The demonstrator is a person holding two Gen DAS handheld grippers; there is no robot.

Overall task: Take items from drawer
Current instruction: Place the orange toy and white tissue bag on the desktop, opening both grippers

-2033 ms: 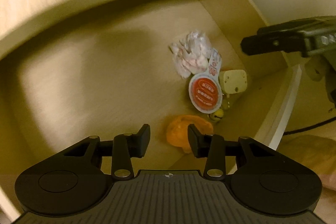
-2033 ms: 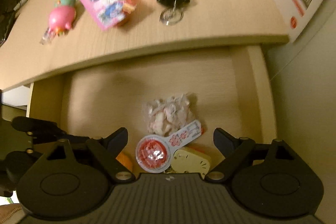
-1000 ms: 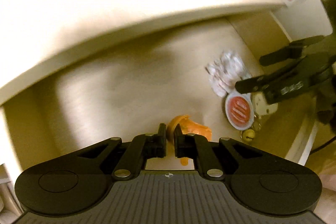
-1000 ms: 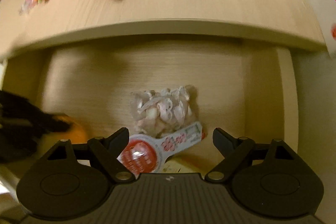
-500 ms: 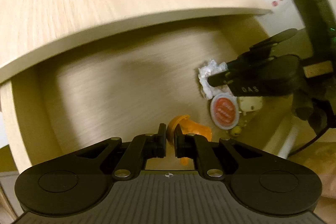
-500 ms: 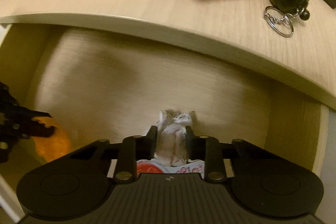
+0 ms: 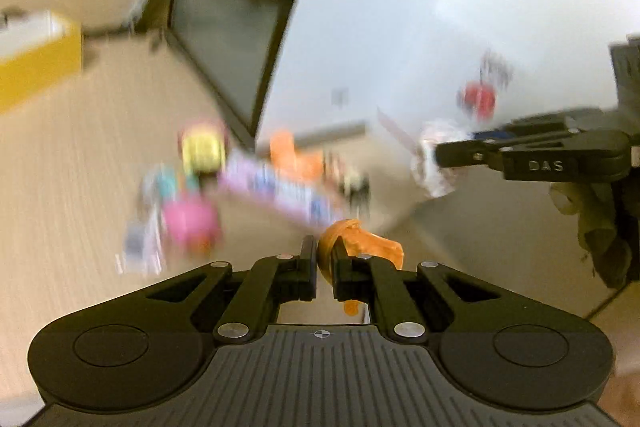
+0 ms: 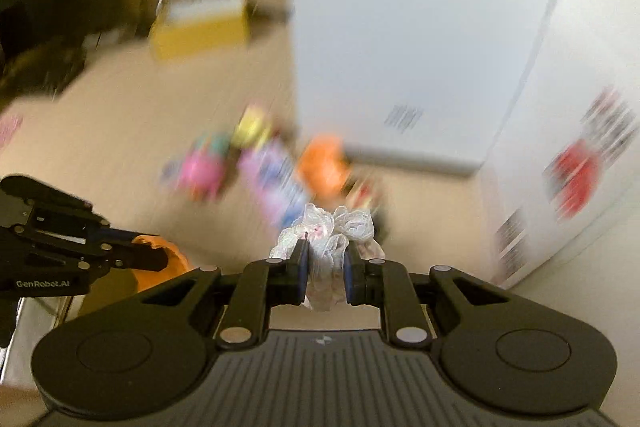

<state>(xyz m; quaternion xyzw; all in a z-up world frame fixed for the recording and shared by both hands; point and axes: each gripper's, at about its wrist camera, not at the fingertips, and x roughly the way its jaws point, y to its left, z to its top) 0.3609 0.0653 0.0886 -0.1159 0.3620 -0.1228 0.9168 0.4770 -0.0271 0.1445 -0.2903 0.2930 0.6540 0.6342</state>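
Observation:
My left gripper (image 7: 324, 259) is shut on an orange plastic toy (image 7: 360, 243), held in the air above the desk. The same left gripper (image 8: 152, 261) and orange toy (image 8: 176, 259) show at the left of the right wrist view. My right gripper (image 8: 323, 263) is shut on a crinkled clear bag of pinkish-white pieces (image 8: 332, 231), also lifted. In the left wrist view the right gripper (image 7: 440, 155) holds that bag (image 7: 434, 163) at the right. The drawer is out of sight in both views.
The wooden desk top (image 7: 80, 187) holds blurred toys: a pink one (image 7: 190, 219), a yellow one (image 7: 202, 149), a pink packet (image 7: 280, 191), an orange piece (image 7: 288, 153). A yellow box (image 8: 200, 23) sits at the back, a white panel (image 8: 400, 47) with stickers stands right.
Both grippers rose out of the drawer, carrying the orange toy and the bag. The views swung up from the drawer floor to the desk top and wall, with heavy blur.

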